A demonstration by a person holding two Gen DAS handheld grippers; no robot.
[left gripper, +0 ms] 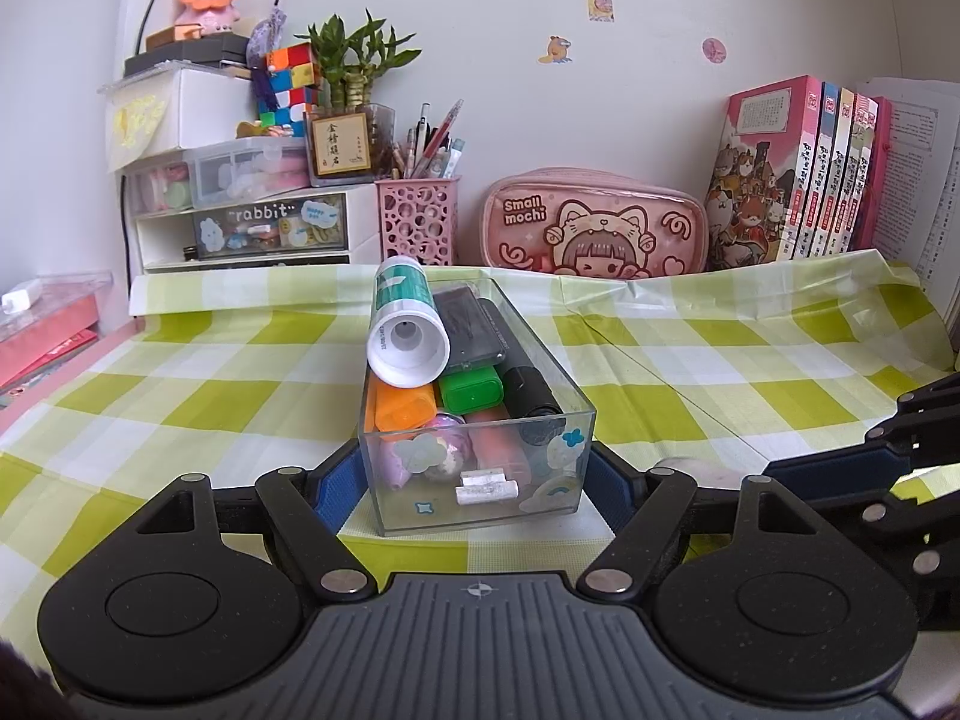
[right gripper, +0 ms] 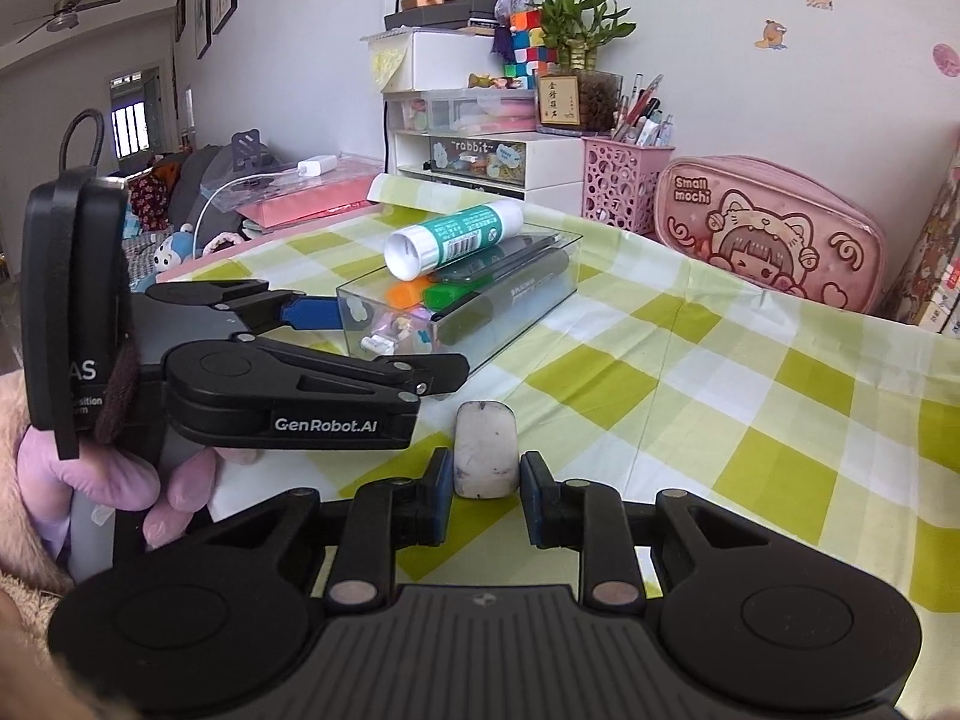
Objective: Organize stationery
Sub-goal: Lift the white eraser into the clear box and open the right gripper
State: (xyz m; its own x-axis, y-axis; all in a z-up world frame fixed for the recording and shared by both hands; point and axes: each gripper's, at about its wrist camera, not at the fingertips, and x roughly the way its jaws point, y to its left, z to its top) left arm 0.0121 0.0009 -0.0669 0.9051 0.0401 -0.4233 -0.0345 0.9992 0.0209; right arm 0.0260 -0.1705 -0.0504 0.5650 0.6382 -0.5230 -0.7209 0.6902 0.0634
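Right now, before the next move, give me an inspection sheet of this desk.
Surface: green-and-white checked cloth over the desk, creased.
Job's things: clear box holding markers and small bits; glue stick lying on top of them; eraser on the cloth.
Clutter: pink pen cup, pencil case, books, drawer unit along the wall.
Grippers: left gripper clamps the box; right gripper straddles the eraser, a slight gap showing on one side.
Cables: white charger and lead on the side case.
Surroundings: wall stickers, plant, ceiling fan.

Green-and-white checked tablecloth [left gripper: 660, 360], pink pencil case [left gripper: 594, 225], smudged white eraser [right gripper: 485, 450]
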